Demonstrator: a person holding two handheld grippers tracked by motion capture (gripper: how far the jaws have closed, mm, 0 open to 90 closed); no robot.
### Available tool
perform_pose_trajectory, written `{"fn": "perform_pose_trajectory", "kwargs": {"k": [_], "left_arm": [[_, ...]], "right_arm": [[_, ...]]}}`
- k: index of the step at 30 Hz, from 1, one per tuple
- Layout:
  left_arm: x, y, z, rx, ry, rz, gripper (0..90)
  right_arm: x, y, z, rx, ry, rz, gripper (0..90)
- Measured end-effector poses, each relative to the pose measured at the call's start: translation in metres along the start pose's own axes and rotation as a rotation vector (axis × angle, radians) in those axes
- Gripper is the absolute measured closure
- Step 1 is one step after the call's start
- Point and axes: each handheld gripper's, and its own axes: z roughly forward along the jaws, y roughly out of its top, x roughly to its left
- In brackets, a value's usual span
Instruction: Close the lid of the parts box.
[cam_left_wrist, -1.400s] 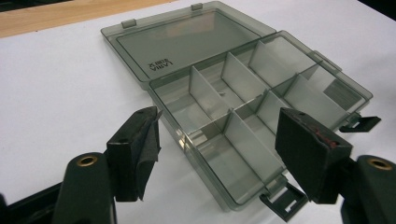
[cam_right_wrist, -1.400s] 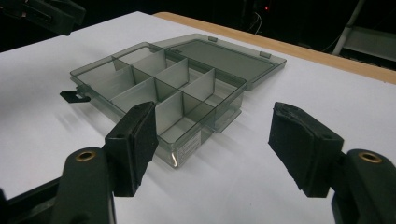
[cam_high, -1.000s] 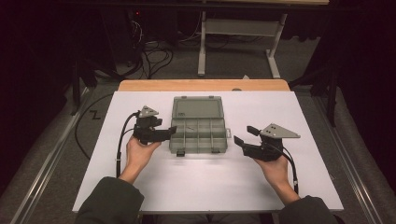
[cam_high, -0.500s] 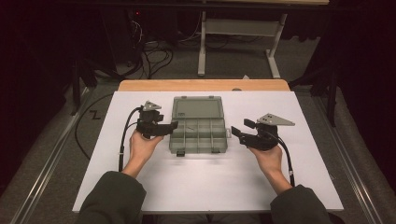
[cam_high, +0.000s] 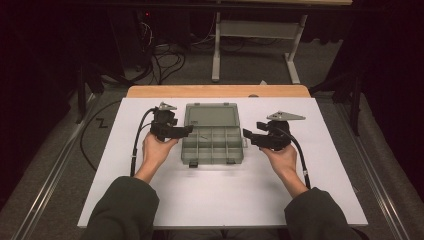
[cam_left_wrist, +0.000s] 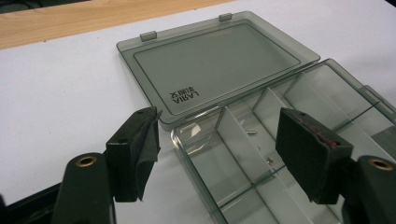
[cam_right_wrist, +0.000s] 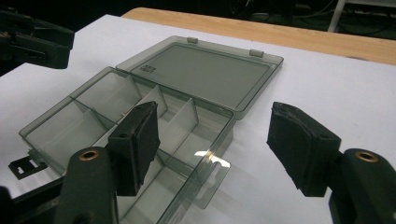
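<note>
Clear smoky plastic organiser box (cam_high: 214, 145), rectangular, lid flat open; left claw (cam_high: 186, 131) and right claw (cam_high: 247, 134) both released, flanking it.

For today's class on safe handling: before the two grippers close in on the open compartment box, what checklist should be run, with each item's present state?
1. Compartment box lid lies fully open, flat on the table: ok.
2. Left gripper fingers open, nothing between them: ok.
3. Right gripper fingers open, nothing held: ok.
4. Grippers sit on opposite sides of the box: ok.
5. Compartments empty: not ok, small loose bits lie inside.
6. Front latches intact: cannot tell.
</note>
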Motion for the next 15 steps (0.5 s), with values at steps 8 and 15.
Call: {"fn": "perform_pose_trajectory", "kwargs": {"k": [8, 15], "left_arm": [[0.007, 0.005, 0.007, 0.03, 0.017, -0.024, 30.5], [0.01, 0.012, 0.012, 0.06, 0.017, -0.035, 30.2]], "right_arm": [[-0.007, 0.01, 0.014, 0.088, -0.009, 0.033, 36.6], [-0.008, 0.022, 0.023, 0.162, -0.017, 0.033, 38.7]]}}
